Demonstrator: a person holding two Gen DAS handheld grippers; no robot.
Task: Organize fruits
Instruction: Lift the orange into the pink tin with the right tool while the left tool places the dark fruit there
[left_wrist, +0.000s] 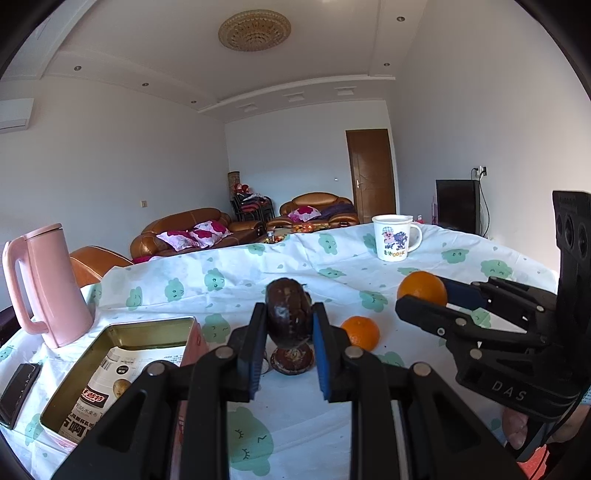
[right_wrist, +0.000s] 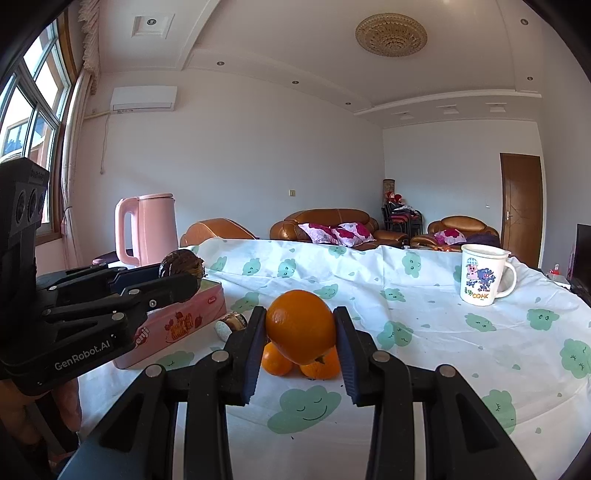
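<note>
My left gripper (left_wrist: 289, 317) is shut on a dark brown fruit (left_wrist: 288, 314) and holds it above the tablecloth, over a second brown fruit (left_wrist: 291, 360). It also shows in the right wrist view (right_wrist: 181, 275), over the pink tin (right_wrist: 177, 325). My right gripper (right_wrist: 300, 328) is shut on a large orange (right_wrist: 301, 325), raised above two small oranges (right_wrist: 277, 360) on the cloth. In the left wrist view the right gripper (left_wrist: 421, 295) holds that orange (left_wrist: 423, 288) at the right, and one small orange (left_wrist: 360, 332) lies on the table.
An open pink tin (left_wrist: 122, 365) with a printed packet inside sits front left. A pink kettle (left_wrist: 48, 284) stands at the left edge, a dark phone (left_wrist: 18, 391) beside the tin. A cartoon mug (left_wrist: 393, 238) stands at the far right. The table carries a white cloth (left_wrist: 258, 424) with green clouds.
</note>
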